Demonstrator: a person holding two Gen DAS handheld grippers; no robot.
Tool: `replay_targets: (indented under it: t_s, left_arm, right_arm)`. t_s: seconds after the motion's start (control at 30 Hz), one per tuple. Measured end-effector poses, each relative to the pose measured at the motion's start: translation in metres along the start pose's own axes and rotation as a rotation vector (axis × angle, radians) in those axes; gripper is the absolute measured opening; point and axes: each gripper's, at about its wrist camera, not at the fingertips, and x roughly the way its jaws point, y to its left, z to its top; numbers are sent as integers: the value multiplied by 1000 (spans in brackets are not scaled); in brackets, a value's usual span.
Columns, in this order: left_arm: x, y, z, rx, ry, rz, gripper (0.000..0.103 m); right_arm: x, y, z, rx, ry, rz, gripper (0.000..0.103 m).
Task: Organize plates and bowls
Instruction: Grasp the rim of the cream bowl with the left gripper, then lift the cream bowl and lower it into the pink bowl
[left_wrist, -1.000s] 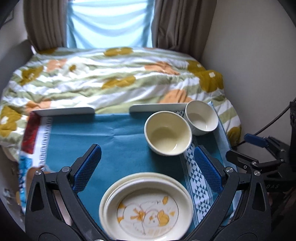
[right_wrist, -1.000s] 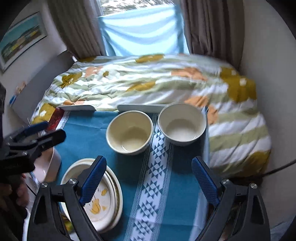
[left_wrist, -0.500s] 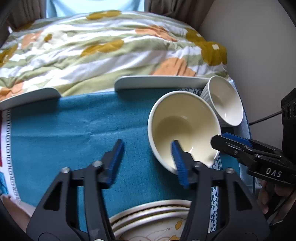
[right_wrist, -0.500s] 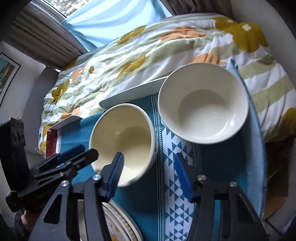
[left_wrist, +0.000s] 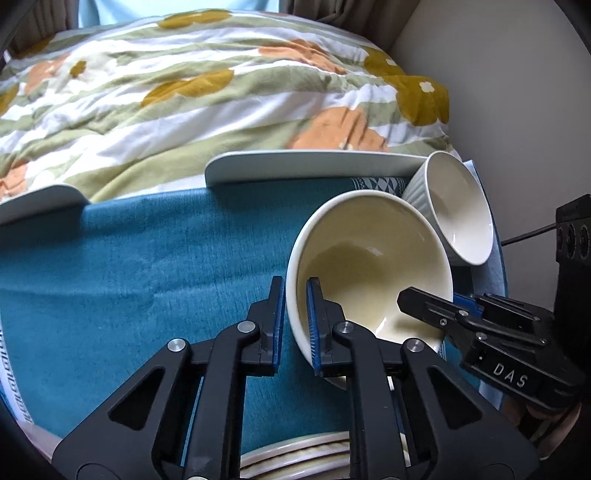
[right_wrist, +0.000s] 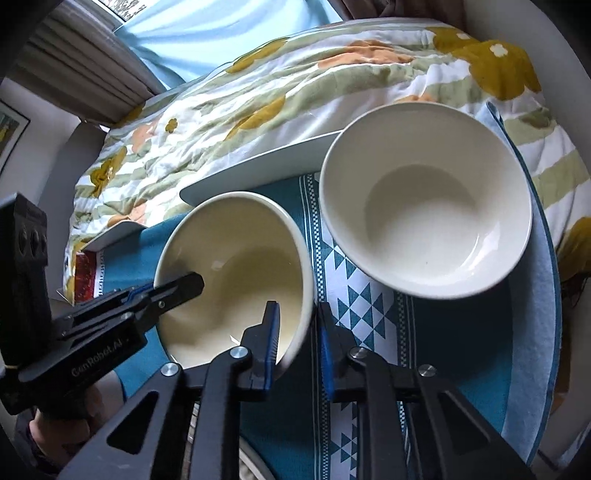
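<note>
A cream bowl (left_wrist: 365, 258) stands on the teal cloth (left_wrist: 147, 266); it also shows in the right wrist view (right_wrist: 236, 266). My left gripper (left_wrist: 295, 325) is shut on its left rim, one finger inside and one outside. My right gripper (right_wrist: 297, 343) is shut on its right rim in the same way. A white ribbed bowl (left_wrist: 458, 210) sits just behind and to the right, also in the right wrist view (right_wrist: 424, 199). A stack of plates (left_wrist: 295, 458) lies at the near edge, mostly hidden by my left gripper.
The teal cloth has a white triangle-pattern band (right_wrist: 354, 302). Two flat white boards (left_wrist: 310, 166) edge its far side. A flowered quilt (left_wrist: 184, 92) covers the bed behind. A wall (left_wrist: 517, 92) is on the right.
Both grippers moved down to the cream bowl and closed on opposite sides of its rim. A second ago both were wide open above the table.
</note>
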Motion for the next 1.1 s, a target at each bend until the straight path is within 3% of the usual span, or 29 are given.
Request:
replay_targets:
  t_s: [0.3, 0.6, 0.83, 1.1]
  left_arm:
    - [-7, -4, -5, 7, 1, 36, 10]
    - [-41, -11, -14, -22, -33, 58, 10]
    - [-96, -10, -34, -93, -116, 84, 10]
    - [-170, 13, -89, -217, -210, 151, 10]
  right_arm:
    - [-6, 4, 1, -3, -2, -7, 16]
    - [-25, 16, 2, -40, -12, -1, 14]
    - [-62, 42, -3, -81, -33, 60, 14]
    - [-91, 98, -33, -234, -35, 136, 14]
